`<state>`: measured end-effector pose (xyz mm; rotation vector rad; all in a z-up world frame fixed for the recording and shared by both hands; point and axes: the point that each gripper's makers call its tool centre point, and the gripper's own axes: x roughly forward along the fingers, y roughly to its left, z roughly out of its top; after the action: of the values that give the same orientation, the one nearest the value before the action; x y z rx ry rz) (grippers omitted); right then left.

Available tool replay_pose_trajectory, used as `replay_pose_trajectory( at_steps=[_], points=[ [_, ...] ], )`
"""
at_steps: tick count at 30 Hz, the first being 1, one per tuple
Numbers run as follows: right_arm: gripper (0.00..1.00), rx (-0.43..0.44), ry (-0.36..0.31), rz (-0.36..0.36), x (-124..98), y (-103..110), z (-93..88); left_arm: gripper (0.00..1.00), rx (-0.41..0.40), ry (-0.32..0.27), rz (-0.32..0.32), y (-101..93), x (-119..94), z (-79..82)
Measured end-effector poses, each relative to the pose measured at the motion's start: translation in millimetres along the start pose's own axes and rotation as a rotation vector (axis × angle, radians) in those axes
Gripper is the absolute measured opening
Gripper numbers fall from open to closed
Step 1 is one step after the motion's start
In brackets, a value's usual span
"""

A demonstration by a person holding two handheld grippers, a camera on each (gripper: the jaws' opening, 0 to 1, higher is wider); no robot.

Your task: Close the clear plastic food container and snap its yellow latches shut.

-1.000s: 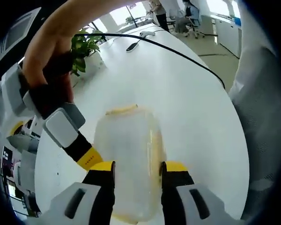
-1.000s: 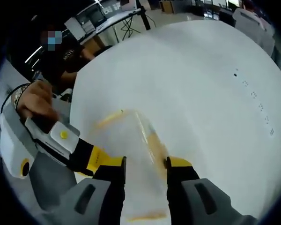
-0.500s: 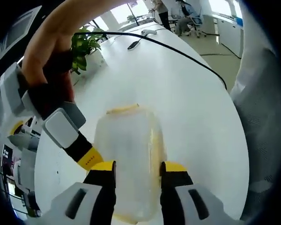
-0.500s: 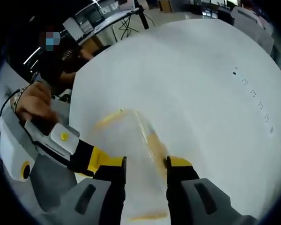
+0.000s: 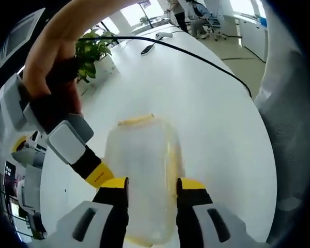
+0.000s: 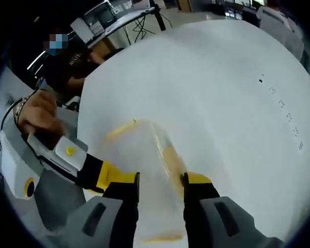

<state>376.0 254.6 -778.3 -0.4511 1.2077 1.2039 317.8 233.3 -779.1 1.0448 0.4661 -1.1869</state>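
A clear plastic food container (image 5: pixel 142 155) with its lid on lies on the white table (image 5: pixel 212 119). Yellow latches show at its far end (image 5: pixel 135 120) and along its right side (image 5: pixel 171 160). My left gripper (image 5: pixel 152 188) hangs over the near part of the lid, jaws apart, the container wider than their gap. The right gripper (image 5: pixel 98 174) reaches in from the left, held by a hand (image 5: pixel 51 57). In the right gripper view the container (image 6: pixel 139 150) lies under my right gripper (image 6: pixel 160 186), whose jaws also stand apart over the lid. There the left gripper (image 6: pixel 109 176) touches the container's left side.
A potted plant (image 5: pixel 93 49) stands at the table's far left, and a black cable (image 5: pixel 196 54) runs across the far half. A person's light clothing (image 5: pixel 292 129) borders the right edge. In the right gripper view a seated person (image 6: pixel 72 62) is beyond the table's far left.
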Motion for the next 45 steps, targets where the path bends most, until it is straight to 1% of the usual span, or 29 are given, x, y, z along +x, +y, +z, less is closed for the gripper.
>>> replay_pose_trajectory(
  at_steps=[6,10,11,12,13,14,20,26,27,30,36,39,40,41,42,45],
  points=[
    [0.29,-0.032,0.024,0.025,1,-1,1.6,0.3,0.007,0.0,0.004,-0.1,0,-0.1],
    [0.28,-0.053,0.033,0.02,2,1,1.7,0.3,0.004,0.0,0.0,0.0,0,-0.2],
    [0.28,-0.101,0.042,0.013,2,0,1.3,0.3,0.005,-0.001,-0.002,-0.1,0,-0.2],
    [0.28,-0.075,0.036,0.016,3,3,2.5,0.3,0.004,-0.001,0.0,0.1,0,-0.2],
    [0.27,-0.082,0.045,0.011,3,2,2.2,0.3,0.008,0.001,0.001,-0.1,0,-0.2],
    [0.27,-0.068,0.052,0.009,3,1,1.9,0.3,0.007,0.001,0.001,-0.1,0,-0.3],
    [0.26,-0.075,0.054,0.019,4,2,0.4,0.3,0.013,0.003,0.002,0.1,1,-0.3],
    [0.26,-0.08,0.087,0.019,4,5,-2.4,0.3,0.034,0.002,-0.008,-3.2,0,0.9],
    [0.26,-0.09,0.084,0.017,4,5,-2.4,0.3,0.045,0.004,-0.005,-3.9,0,0.9],
    [0.25,-0.078,0.068,0.024,4,4,-3.1,0.3,0.064,0.019,0.008,-4.2,1,1.8],
    [0.24,-0.077,0.069,0.023,4,5,-2.5,0.3,0.069,0.02,0.007,-3.5,1,1.5],
    [0.24,-0.07,0.064,0.035,4,5,-3.0,0.3,0.075,0.024,0.013,-3.8,2,1.5],
    [0.23,-0.111,0.051,0.125,8,17,-0.7,0.31,0.08,0.029,0.009,-4.8,2,0.9],
    [0.23,-0.07,0.056,0.062,6,5,-0.7,0.31,0.087,0.026,0.014,-5.6,3,0.9],
    [0.23,-0.074,0.051,0.076,7,5,0.5,0.31,0.086,0.028,0.017,-6.5,3,0.4],
    [0.24,-0.075,0.039,0.07,6,5,-0.4,0.31,0.088,0.028,0.018,-5.9,3,0.6]
  ],
)
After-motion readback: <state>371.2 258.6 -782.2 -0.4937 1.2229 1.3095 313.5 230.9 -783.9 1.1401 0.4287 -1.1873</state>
